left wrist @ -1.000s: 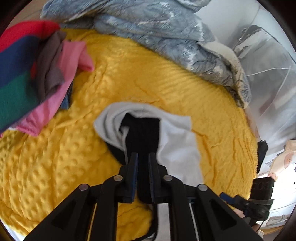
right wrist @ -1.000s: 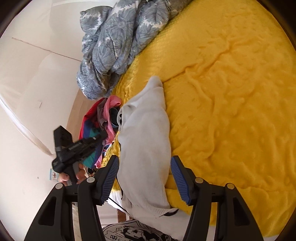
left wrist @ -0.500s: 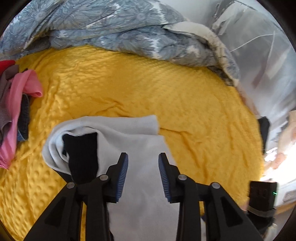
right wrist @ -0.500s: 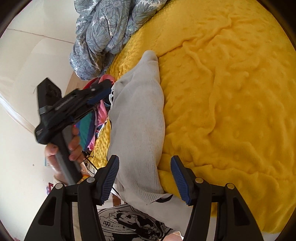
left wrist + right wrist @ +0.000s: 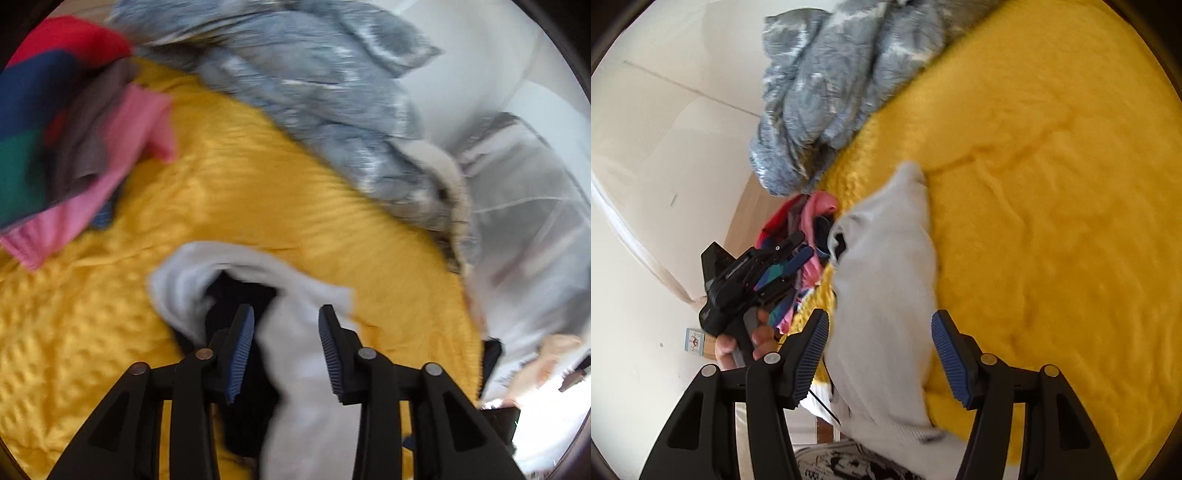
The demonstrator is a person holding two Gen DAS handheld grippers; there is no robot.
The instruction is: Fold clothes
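Left gripper (image 5: 286, 339): jaws parted, having just been opening, blue pads clear of the white garment (image 5: 303, 369) lying between them; nothing grasped. Black lining (image 5: 240, 295) of that garment exposed at 11 o'clock from the left pad, under a curled white edge. Right gripper (image 5: 879, 354): jaws spread wide, straddling the same white garment (image 5: 886, 295) without pressing it. Garment stretched from 6 o'clock toward 12 o'clock in the right wrist view, lower end hanging over the near edge of the yellow blanket (image 5: 1052, 221).

Open bumpy yellow blanket (image 5: 258, 192) at 12 o'clock and 9 o'clock of the left jaws, and across the whole 1 to 4 o'clock span of the right jaws. Bed edge at 7 o'clock in the right wrist view, with the person's hand (image 5: 746, 343) holding the other gripper just beyond it.

Pile of coloured clothes (image 5: 74, 147), pink, grey, red, navy and green, crowding 10 o'clock in the left wrist view. Crumpled grey-blue patterned duvet (image 5: 332, 103) barring 12 to 2 o'clock. Sheer white curtain (image 5: 535, 221) at 3 o'clock past the blanket's far edge.
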